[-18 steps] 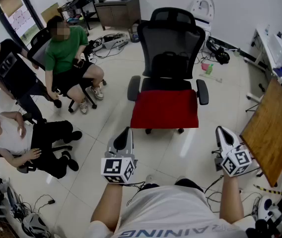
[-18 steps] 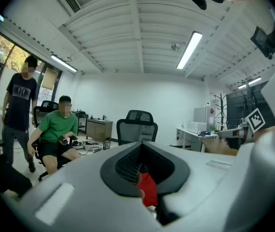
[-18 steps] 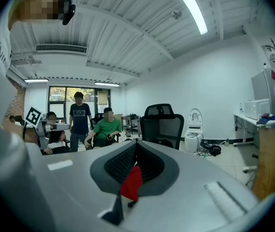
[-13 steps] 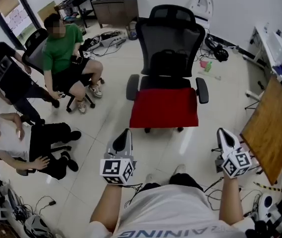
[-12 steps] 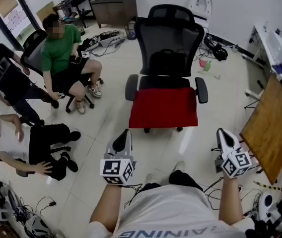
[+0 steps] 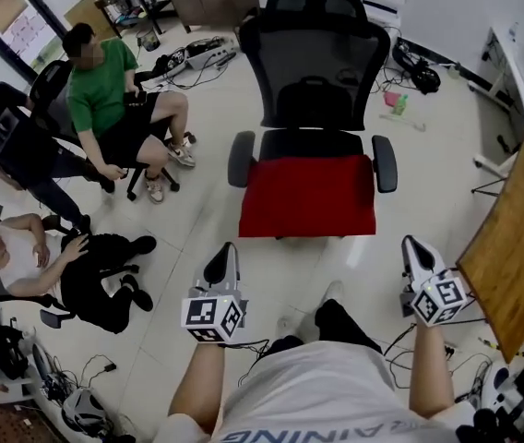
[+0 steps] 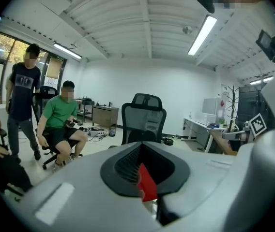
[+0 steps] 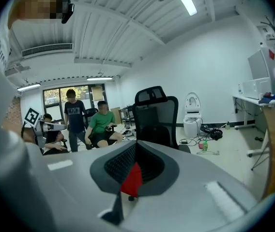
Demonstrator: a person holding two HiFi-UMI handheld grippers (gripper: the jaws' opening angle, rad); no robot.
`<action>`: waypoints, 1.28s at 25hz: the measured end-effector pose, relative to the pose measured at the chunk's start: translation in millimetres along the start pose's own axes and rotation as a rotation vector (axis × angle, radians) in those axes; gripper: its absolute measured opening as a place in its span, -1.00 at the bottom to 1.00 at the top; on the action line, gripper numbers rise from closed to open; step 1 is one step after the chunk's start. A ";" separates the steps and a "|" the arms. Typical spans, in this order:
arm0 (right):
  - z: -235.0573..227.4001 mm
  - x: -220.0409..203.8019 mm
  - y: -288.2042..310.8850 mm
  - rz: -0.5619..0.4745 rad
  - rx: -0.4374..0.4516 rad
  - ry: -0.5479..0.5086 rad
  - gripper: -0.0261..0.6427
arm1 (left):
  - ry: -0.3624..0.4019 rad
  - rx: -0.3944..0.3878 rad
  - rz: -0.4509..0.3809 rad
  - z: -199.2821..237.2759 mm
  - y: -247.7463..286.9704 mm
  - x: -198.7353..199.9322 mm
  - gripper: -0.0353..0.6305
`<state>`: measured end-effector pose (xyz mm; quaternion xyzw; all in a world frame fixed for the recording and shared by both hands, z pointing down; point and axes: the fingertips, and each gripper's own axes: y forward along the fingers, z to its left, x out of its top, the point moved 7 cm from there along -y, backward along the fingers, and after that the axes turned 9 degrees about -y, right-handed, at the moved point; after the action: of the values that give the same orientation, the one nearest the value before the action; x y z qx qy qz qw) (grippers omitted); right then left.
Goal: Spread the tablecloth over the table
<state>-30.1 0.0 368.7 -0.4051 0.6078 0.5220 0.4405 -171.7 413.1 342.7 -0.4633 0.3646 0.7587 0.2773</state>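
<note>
A red cloth (image 6: 308, 195) lies folded flat over the seat of a black mesh office chair (image 6: 315, 63) straight ahead of me. My left gripper (image 6: 222, 259) is held level in front of the chair's left side, jaws shut and nothing in them. My right gripper (image 6: 413, 251) hovers off the seat's right front corner, likewise shut and empty. Both stay short of the cloth. In the left gripper view the closed left gripper (image 7: 140, 148) shows a sliver of the red cloth (image 7: 147, 183) through its gap. The right gripper (image 8: 134, 149) frames the red cloth (image 8: 132, 179) the same way.
A wooden tabletop (image 6: 513, 255) stands tilted at the right. A person in a green shirt (image 6: 103, 79), another in black (image 6: 5, 138) and one seated low (image 6: 24, 258) are at the left. Cables and gear (image 6: 202, 55) lie on the tiled floor behind the chair.
The head view has edged toward the chair, so the chair sits larger and a bit lower in frame. Both grippers keep their places and stay shut. The people at the left shifted slightly.
</note>
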 end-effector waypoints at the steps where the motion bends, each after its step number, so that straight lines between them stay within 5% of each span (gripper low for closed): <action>1: -8.1 -5.6 8.7 0.009 0.011 0.008 -0.90 | -0.001 0.024 0.014 3.9 8.9 -3.6 -0.88; 6: -63.6 -52.3 54.2 0.057 0.059 0.055 -0.90 | 0.000 0.164 0.083 25.0 65.2 -44.3 -0.88; 12: -88.8 -133.9 100.2 0.160 0.041 0.064 -0.90 | -0.022 0.228 0.174 49.9 125.8 -123.6 -0.88; 22: -92.4 -262.1 137.5 0.285 -0.003 0.128 -0.90 | -0.067 0.210 0.273 95.0 180.6 -246.4 -0.88; 32: -81.6 -351.9 165.4 0.359 0.015 0.130 -0.90 | -0.093 0.262 0.367 188.7 199.0 -341.1 -0.84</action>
<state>-97.0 -48.4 757.3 -0.3199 0.7014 0.5602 0.3032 -274.9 422.2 767.9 -0.3137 0.5248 0.7631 0.2091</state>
